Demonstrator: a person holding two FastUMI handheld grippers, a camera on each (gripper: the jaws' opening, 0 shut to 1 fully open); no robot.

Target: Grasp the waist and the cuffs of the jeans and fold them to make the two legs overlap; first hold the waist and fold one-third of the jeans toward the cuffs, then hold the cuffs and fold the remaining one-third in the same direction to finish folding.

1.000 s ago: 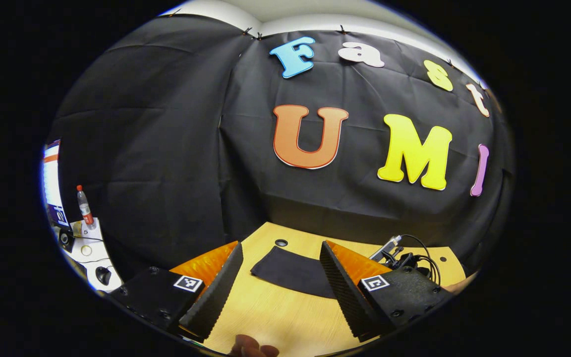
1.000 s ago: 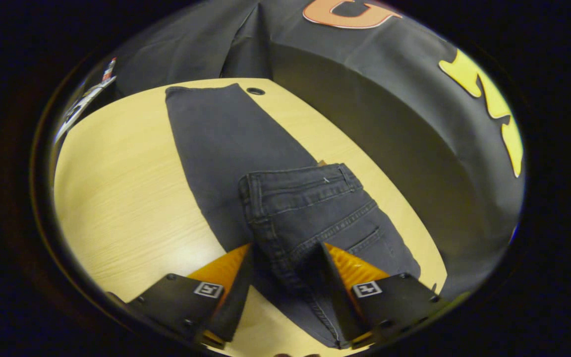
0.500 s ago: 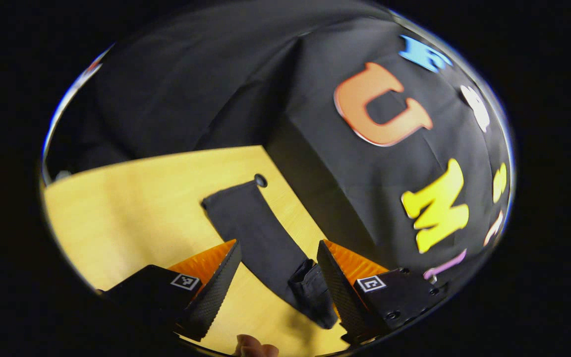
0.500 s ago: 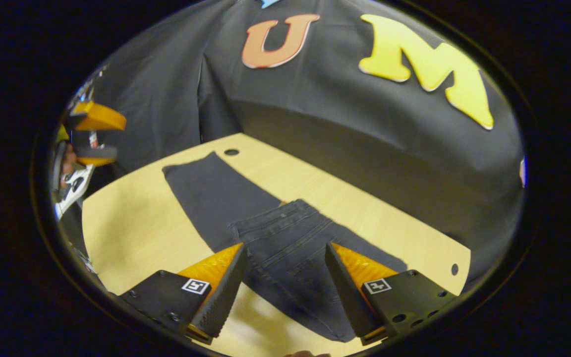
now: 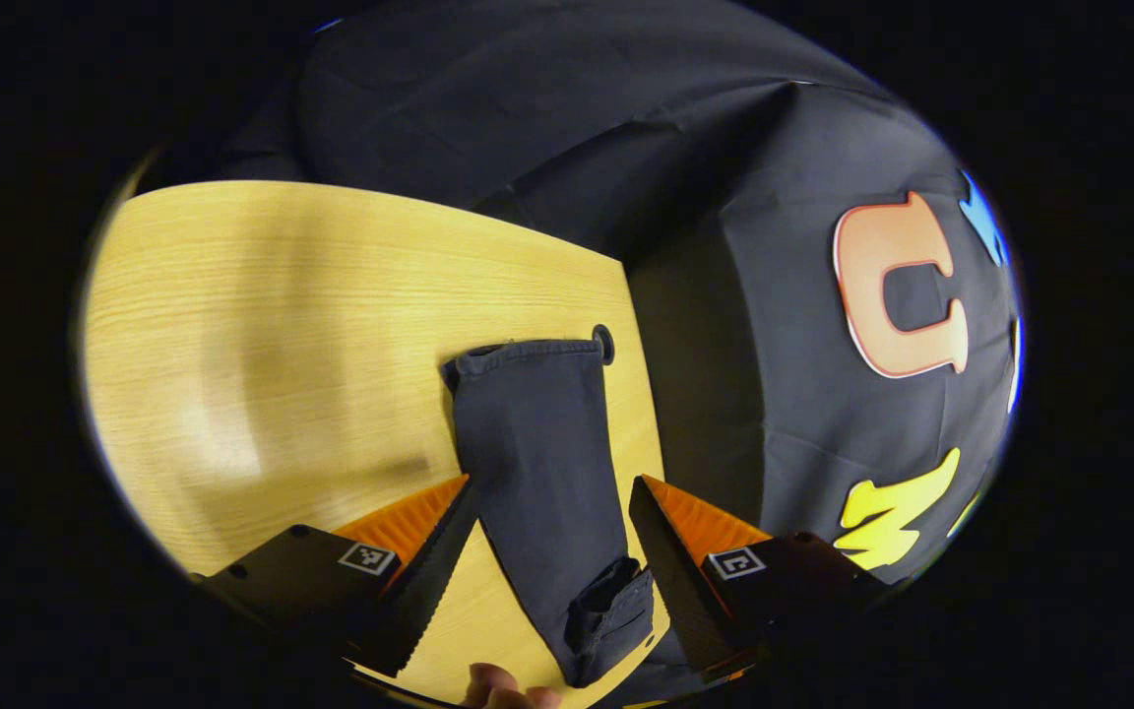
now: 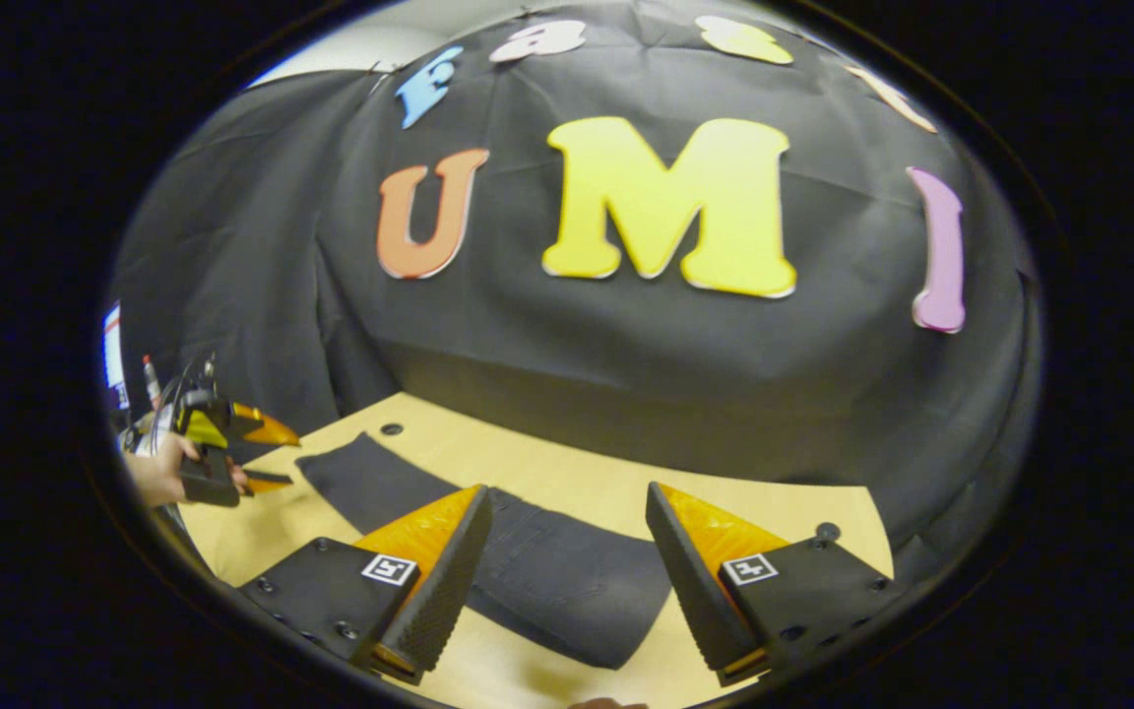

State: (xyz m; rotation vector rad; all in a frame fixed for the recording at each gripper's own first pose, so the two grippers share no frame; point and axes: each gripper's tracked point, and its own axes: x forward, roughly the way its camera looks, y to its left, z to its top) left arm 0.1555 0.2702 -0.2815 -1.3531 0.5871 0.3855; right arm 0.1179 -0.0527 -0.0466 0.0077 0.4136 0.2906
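The dark jeans (image 5: 537, 463) lie flat on the wooden table (image 5: 282, 325), with the cuffs (image 5: 528, 352) at the far end. The folded-over waist (image 5: 611, 615) lies close under my left gripper (image 5: 551, 483), which hangs open above the leg with its fingers on either side of it. In the right gripper view the jeans (image 6: 567, 581) stretch to the left, cuffs (image 6: 350, 471) far from me. My right gripper (image 6: 567, 489) is open above the folded waist end. A hand holds the left gripper (image 6: 277, 455), open, just left of the cuffs.
A cable hole (image 5: 603, 343) sits in the table beside the cuffs, and another hole (image 6: 828, 532) is near the right corner. The black cloth wall (image 6: 626, 374) runs close behind the table's far edge. A bottle (image 6: 148, 379) stands off the table at far left.
The right gripper has let go of the folded waist, risen and tilted up. The left gripper has swung down and turned over the jeans leg, facing the cuffs.
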